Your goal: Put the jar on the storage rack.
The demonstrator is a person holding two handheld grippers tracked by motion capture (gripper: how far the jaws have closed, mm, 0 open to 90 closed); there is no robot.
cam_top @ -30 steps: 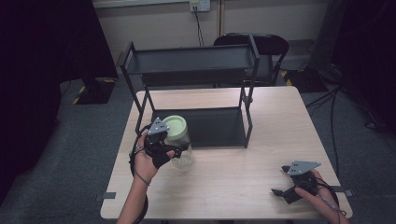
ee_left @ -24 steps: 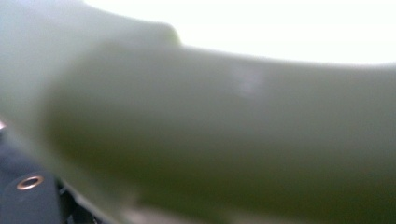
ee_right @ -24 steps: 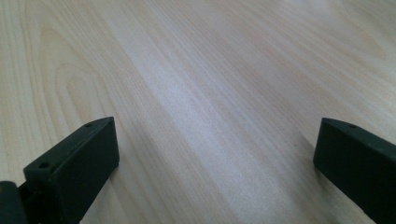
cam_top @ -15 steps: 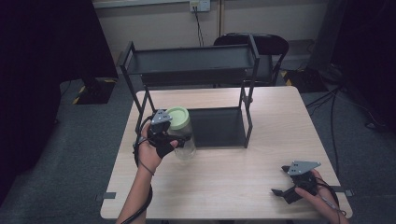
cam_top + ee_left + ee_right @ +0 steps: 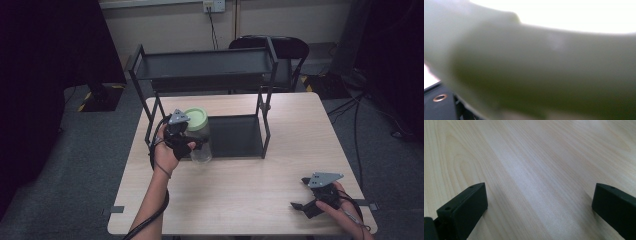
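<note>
A clear jar (image 5: pixel 201 148) with a pale green lid (image 5: pixel 195 119) stands upright at the front left of a black two-tier rack (image 5: pixel 205 65), just before its lower shelf (image 5: pixel 235 135). My left gripper (image 5: pixel 192 143) is shut on the jar just below the lid, coming in from the jar's left. In the left gripper view the blurred green lid (image 5: pixel 536 70) is pressed close to the camera. My right gripper (image 5: pixel 299 194) lies near the table's front right corner, open, its jaws wide apart over bare wood (image 5: pixel 536 170).
The rack's upper shelf (image 5: pixel 205 62) overhangs the lower one, with posts (image 5: pixel 266 115) at its corners. A dark chair (image 5: pixel 290 50) stands behind the table. The wooden tabletop (image 5: pixel 250 190) lies between the two grippers.
My left gripper has carried the jar a little to the right and farther away, toward the rack's lower shelf. The right gripper has stayed where it was.
</note>
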